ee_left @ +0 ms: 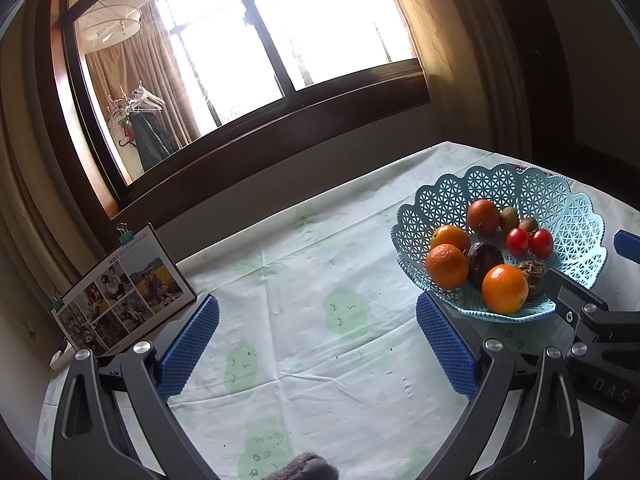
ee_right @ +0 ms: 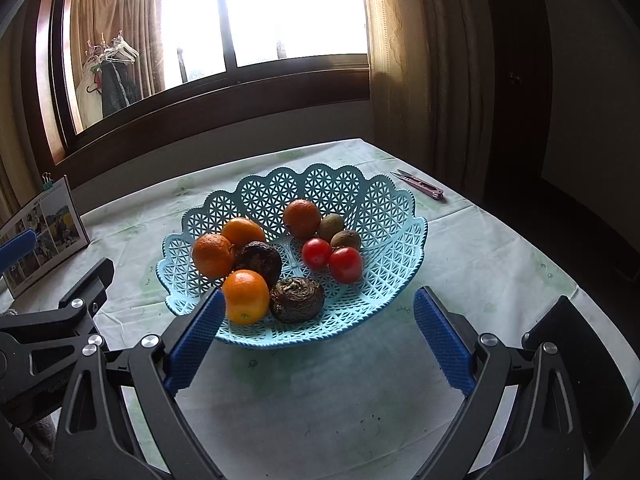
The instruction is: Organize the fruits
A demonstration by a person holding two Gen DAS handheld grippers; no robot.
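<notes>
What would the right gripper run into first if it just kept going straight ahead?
Probably the near rim of the blue basket, then the closest orange inside it. The right gripper is open, and the depth is hard to judge.

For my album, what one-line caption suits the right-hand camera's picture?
Open right gripper facing a blue basket of oranges, tomatoes and kiwis.

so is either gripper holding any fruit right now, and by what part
Nothing is held. The left gripper and the right gripper are both open with nothing between their pads; all the fruit lies in the basket.
</notes>
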